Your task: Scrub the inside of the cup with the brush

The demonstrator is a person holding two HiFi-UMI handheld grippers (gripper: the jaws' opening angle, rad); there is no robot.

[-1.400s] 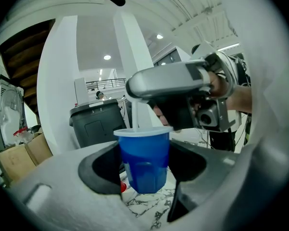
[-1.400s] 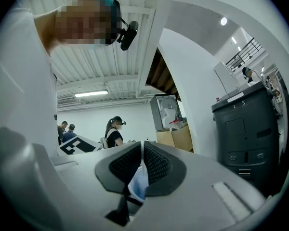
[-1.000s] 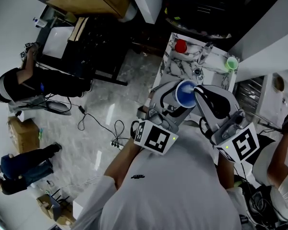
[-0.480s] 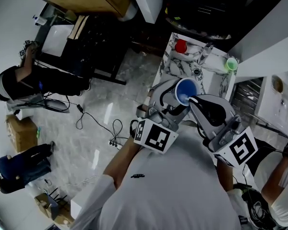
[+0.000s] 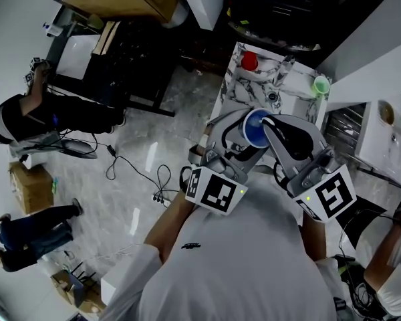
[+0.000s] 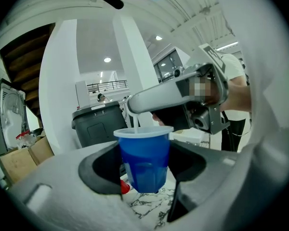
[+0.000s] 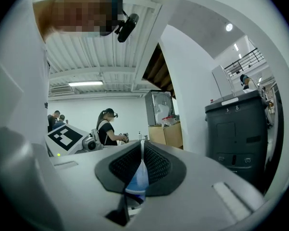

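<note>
the left tool (image 5: 247, 139) is clenched on the blue cup (image 6: 144, 155), its jaws pressing the side walls below the rim, with the cup upright and lifted clear of the marble desk (image 5: 254, 89). the right tool (image 7: 141, 165) is clamped tight on the thin white stem of the brush (image 6: 134, 121), which drops into the cup's mouth. the cup looks like light, thin plastic, so it would likely flex or slip under hard scrubbing; a mid-wall hold seems right. the slim stem may twist between the pads.
</note>
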